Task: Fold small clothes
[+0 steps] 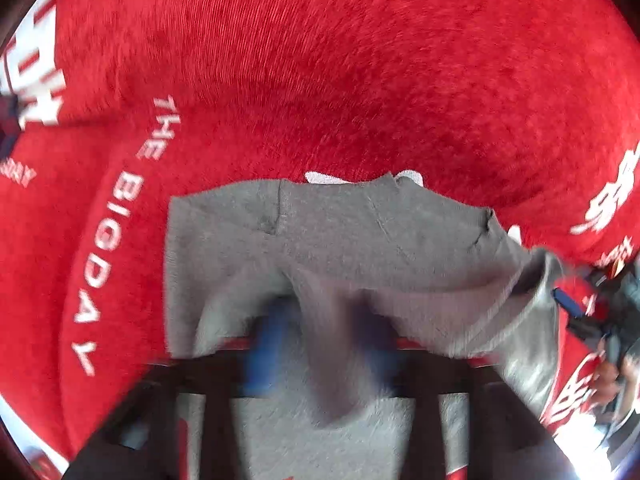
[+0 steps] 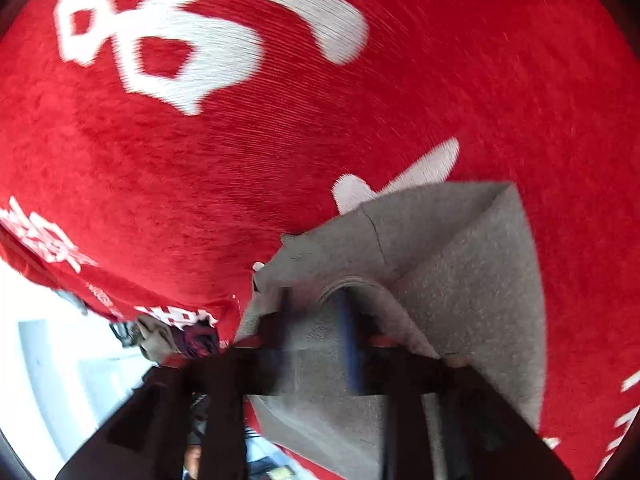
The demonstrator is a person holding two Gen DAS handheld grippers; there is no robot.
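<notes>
A small grey garment (image 1: 340, 232) lies on a red plush cloth (image 1: 320, 60) printed with white lettering. In the left wrist view my left gripper (image 1: 322, 340) hovers over the garment's near edge. Its blurred blue fingers (image 1: 268, 336) stand well apart, and a loose ridge of grey fabric sits between them, not pinched. In the right wrist view the garment (image 2: 460, 264) shows a fold doubled over. My right gripper (image 2: 316, 340) has its blue pads (image 2: 348, 332) apart, with grey fabric lying slack between them. The right gripper also shows at the left wrist view's right edge (image 1: 576, 308).
The red cloth (image 2: 280, 140) covers the whole work surface and bears large white characters (image 2: 168, 40) and the words "THE BIGDAY" (image 1: 108, 240). Its edge drops off at the lower left of the right wrist view, where a pale floor (image 2: 48, 360) shows.
</notes>
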